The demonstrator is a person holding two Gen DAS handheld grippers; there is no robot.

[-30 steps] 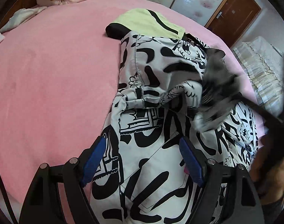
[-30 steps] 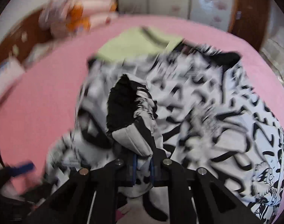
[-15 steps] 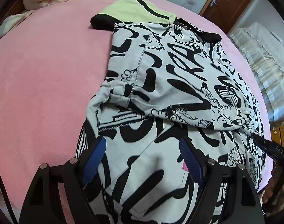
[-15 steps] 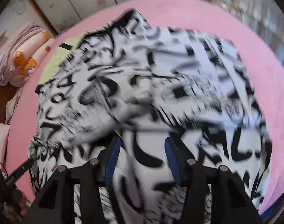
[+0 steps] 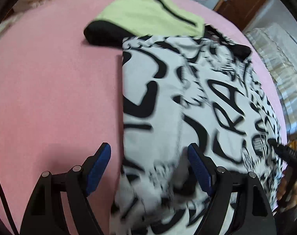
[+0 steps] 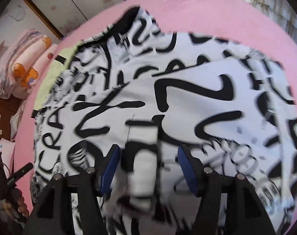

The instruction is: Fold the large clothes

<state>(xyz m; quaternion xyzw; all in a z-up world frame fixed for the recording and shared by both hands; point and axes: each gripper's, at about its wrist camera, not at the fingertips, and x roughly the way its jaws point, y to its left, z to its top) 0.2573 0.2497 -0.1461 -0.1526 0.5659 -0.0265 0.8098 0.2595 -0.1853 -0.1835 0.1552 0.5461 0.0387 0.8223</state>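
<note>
From my left wrist camera, my left gripper (image 5: 149, 163) hangs released, jaws wide, nothing pinched. A second ago its blue pads sat wholly over the black-and-white graffiti-print cotton garment (image 5: 187, 105); now they straddle that garment's straight left edge, one pad above the pink fleece bed cover (image 5: 50, 90), the other above the print. The bunched sleeve that was lifted over the garment's right side earlier now lies flat. A lime-green folded cloth with a black band (image 5: 148, 15) pokes out from under the garment's far end. A brown wooden door (image 5: 244, 2) stands beyond the garment, and a pale checked quilt (image 5: 275, 64) lies to the garment's right.

From my right wrist camera, my right gripper (image 6: 148, 164) was clenched on a wad of the garment a second ago; its jaws have just been opening and now stand apart, the cloth lying loose beneath them, unpressed. Only this view shows the rolled pink bedding with an orange bear print (image 6: 23, 66) left of the garment, and my left hand (image 6: 17, 205) holding its tool at the garment's near-left corner.
</note>
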